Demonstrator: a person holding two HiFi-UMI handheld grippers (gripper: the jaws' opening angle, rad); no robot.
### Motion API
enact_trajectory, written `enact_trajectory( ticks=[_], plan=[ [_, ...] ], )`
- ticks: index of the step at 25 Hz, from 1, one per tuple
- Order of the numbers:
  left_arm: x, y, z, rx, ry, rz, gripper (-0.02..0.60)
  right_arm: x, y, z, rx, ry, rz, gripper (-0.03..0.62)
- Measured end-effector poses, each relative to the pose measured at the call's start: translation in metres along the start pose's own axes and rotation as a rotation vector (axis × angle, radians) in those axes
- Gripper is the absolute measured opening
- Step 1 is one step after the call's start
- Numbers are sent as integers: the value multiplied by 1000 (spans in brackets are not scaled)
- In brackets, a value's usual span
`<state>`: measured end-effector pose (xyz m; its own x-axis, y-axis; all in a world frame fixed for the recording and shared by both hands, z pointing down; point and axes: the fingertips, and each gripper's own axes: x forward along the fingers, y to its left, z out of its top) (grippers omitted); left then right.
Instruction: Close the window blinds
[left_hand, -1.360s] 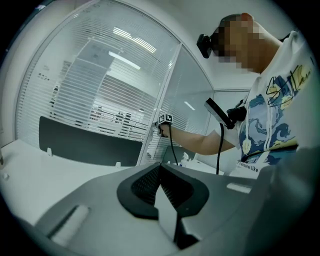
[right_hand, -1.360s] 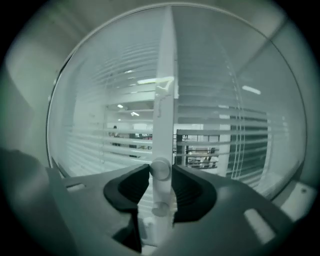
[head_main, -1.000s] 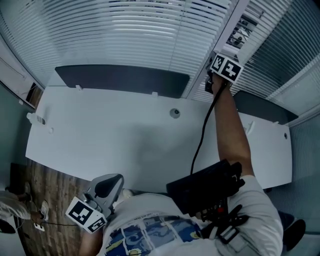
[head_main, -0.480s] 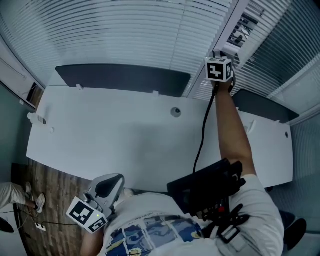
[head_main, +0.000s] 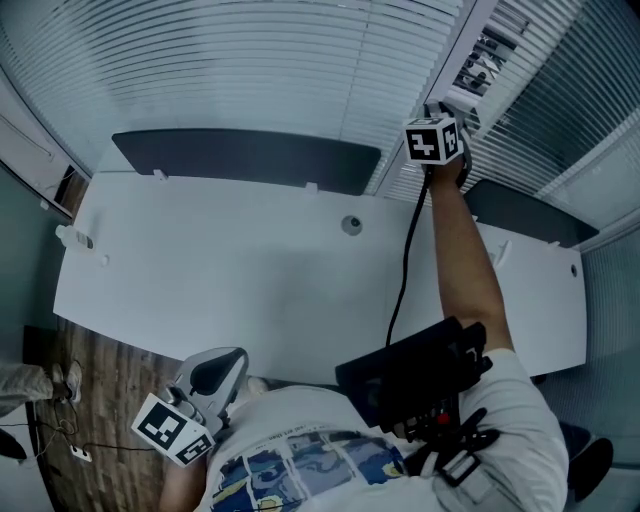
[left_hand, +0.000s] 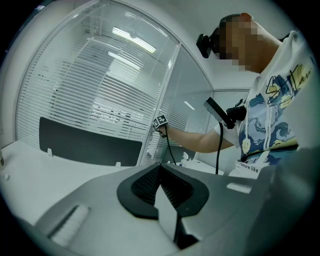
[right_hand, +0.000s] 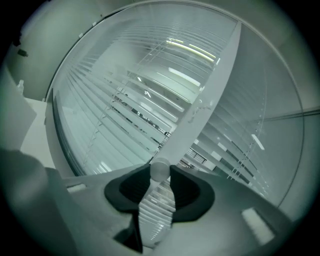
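The blinds (head_main: 250, 70) hang down over the glass behind the far edge of a white desk (head_main: 220, 280), on both sides of a white post (head_main: 462, 50). In the right gripper view their slats stand apart enough for ceiling lights beyond the glass to show through. A clear ribbed wand (right_hand: 156, 212) hangs in front of the post, and its round end (right_hand: 160, 169) sits between the dark pads of the right gripper (right_hand: 160, 176). The pads press on the wand from both sides, so the jaws stand fairly wide and clamped on it. In the head view this gripper is held high at the post with the arm stretched out over the desk, and its marker cube (head_main: 435, 140) faces the camera. A black cable (head_main: 405, 270) runs from it down along the arm to a black box (head_main: 415, 375) at the person's chest. A dark panel (head_main: 245, 158) stands along the desk's back edge below the blinds, and a small round grommet (head_main: 351, 225) lies in the desk top just in front of it. The left gripper (left_hand: 160, 167) is held low beside the person's body, well apart from the blinds, above the wooden floor (head_main: 110, 390) at the desk's near edge. Its pads meet at the tips with nothing between them.
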<state>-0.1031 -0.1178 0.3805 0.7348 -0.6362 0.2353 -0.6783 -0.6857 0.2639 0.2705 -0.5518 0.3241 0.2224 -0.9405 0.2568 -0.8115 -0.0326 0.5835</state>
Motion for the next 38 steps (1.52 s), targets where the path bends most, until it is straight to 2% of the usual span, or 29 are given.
enact_trajectory(
  ticks=[7,17,21,27,33,38],
  plan=[
    [-2,0,1,2,-2,6,2,1,1,0,0,2,6,124],
    [2,-11,3,14,0,-1,2,-13,-4,0,120,-56,58,140],
    [6,-18,2,7,6,-8,2,-29,-11,-3,217,-103,80,141],
    [17,-32,-5,-4,23,-15,2,-64,-7,-16,320,-180,154,141],
    [28,-46,-14,-16,46,-33,2,-109,17,-43,388,-202,268,137],
    [33,-58,-14,21,48,-86,2,-166,32,-67,435,-209,321,126]
  ],
)
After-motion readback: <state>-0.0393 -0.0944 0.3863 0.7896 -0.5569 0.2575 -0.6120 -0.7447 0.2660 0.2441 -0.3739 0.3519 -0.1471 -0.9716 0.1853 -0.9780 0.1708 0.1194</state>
